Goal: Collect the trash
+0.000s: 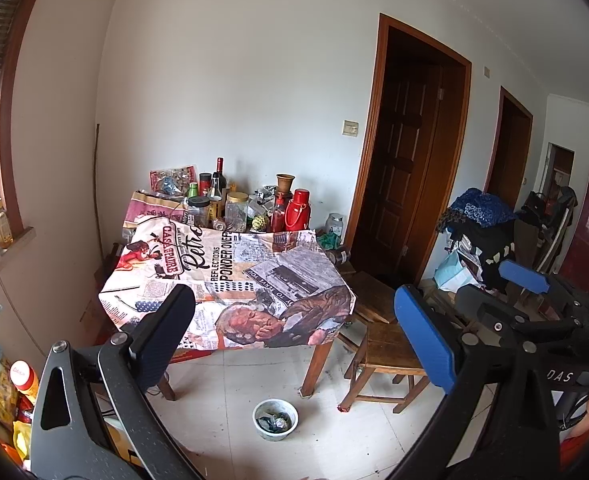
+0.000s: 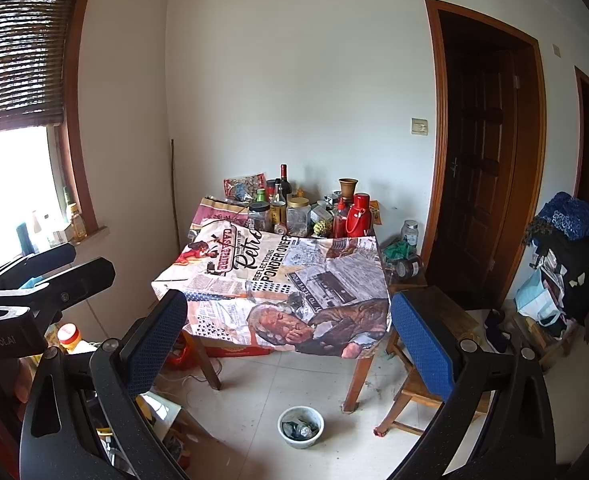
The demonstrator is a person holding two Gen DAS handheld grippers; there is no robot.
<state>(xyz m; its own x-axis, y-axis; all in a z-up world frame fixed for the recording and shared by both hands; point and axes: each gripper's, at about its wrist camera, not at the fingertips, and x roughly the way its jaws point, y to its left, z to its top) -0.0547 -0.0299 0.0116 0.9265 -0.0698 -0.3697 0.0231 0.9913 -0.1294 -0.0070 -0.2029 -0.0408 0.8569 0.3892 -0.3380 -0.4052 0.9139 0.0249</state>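
The left gripper (image 1: 294,332) is held up in the air with its two fingers spread wide apart and nothing between them; its blue pad (image 1: 426,344) faces inward on one side. The right gripper (image 2: 290,336) is likewise spread wide and empty, and in the left wrist view it shows at the right edge, apart from the left one.

Straight ahead of both, beyond the fingertips, stands a wooden desk (image 2: 358,380) under a cloth (image 2: 278,280) printed with newspaper clippings and lettering. The near part of the cloth lies bare; the far edge, against the white wall, is crowded with jars (image 2: 297,216), bottles (image 2: 284,184), a red flask (image 2: 360,216) and a brown vase (image 2: 347,188).

On the pale tiled floor (image 2: 254,392), in front of the desk and below the gap between the fingers, sits a white bowl (image 2: 300,426) holding crumpled dark scraps of trash (image 2: 302,431). It lies well apart from both grippers, untouched.

A wooden stool (image 1: 386,356) stands beside the desk's right leg. Behind it is a dark wooden door (image 2: 482,168), and farther right a heap of dark clothes and bags (image 2: 566,256). At the left, a window (image 2: 10,184) with a rolled blind carries bottles on its sill, with more packets piled on the floor below.
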